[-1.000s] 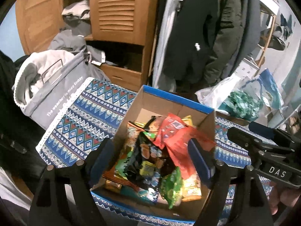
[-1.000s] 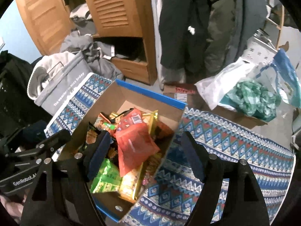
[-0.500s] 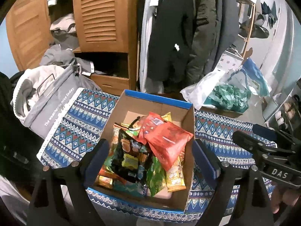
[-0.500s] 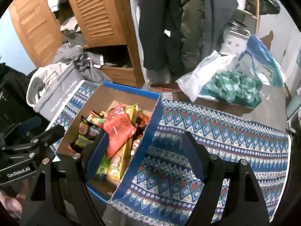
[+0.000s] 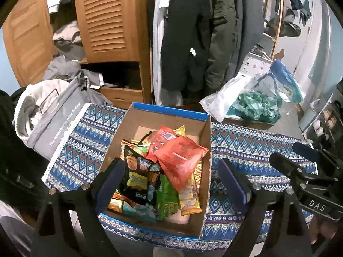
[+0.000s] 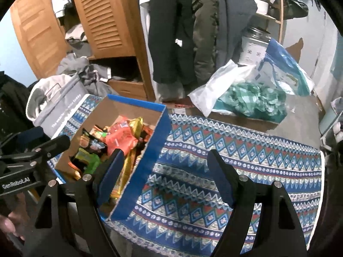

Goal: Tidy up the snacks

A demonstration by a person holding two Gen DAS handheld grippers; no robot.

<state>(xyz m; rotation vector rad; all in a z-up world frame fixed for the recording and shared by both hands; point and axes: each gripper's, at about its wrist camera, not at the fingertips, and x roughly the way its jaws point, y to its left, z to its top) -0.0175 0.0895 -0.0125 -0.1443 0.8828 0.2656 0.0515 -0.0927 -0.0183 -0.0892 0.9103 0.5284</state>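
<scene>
An open cardboard box [image 5: 169, 109] with blue outer walls sits on a blue patterned cloth [image 5: 257, 150]. It holds several snack packs: a red packet [image 5: 180, 158] on top, a black packet [image 5: 139, 175], a green one [image 5: 166, 194] and yellow bars [image 5: 188, 194]. My left gripper [image 5: 169, 169] hovers open above the box's near half, holding nothing. My right gripper [image 6: 165, 160] stands open over the box's right blue wall [image 6: 145, 171] and the cloth [image 6: 235, 160], also holding nothing. The red packet [image 6: 121, 138] and a gold pack [image 6: 135, 126] show to its left.
A grey fabric bin of clothes [image 5: 47, 115] presses against the cloth's left edge. A white plastic bag with green contents [image 5: 253, 105] lies behind the cloth on the right. A wooden louvred wardrobe [image 5: 107, 21] and hanging coats [image 5: 193, 32] stand behind.
Both grippers drew back from the box, which looks smaller now. The right gripper shifted right, so the box sits further left in its view. The left jaws spread slightly wider.
</scene>
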